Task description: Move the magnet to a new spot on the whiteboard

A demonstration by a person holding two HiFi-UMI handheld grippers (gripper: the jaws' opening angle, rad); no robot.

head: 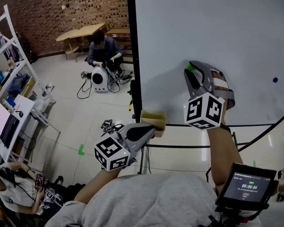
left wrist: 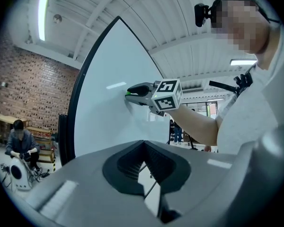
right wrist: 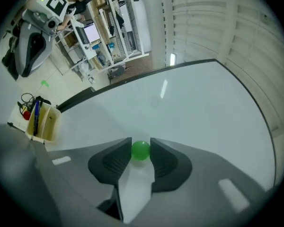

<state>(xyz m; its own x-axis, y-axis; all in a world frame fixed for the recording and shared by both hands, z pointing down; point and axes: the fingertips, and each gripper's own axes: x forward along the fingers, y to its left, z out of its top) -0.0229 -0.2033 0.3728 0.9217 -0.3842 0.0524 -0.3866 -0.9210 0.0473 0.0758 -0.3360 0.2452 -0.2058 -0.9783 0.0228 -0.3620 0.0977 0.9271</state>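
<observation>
The right gripper (head: 190, 73) hides most of the green magnet (head: 191, 67); the whiteboard (head: 217, 27) is cut off above.

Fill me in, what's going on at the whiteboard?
A person holds a gripper in each hand. The right gripper is shut on a green magnet that sits against the whiteboard. The left gripper is shut and empty, held low by the board's left edge.

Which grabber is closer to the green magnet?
Right. The right gripper grips the green magnet on the whiteboard; the left gripper hangs apart, down by the board's left edge, shut and empty.
</observation>
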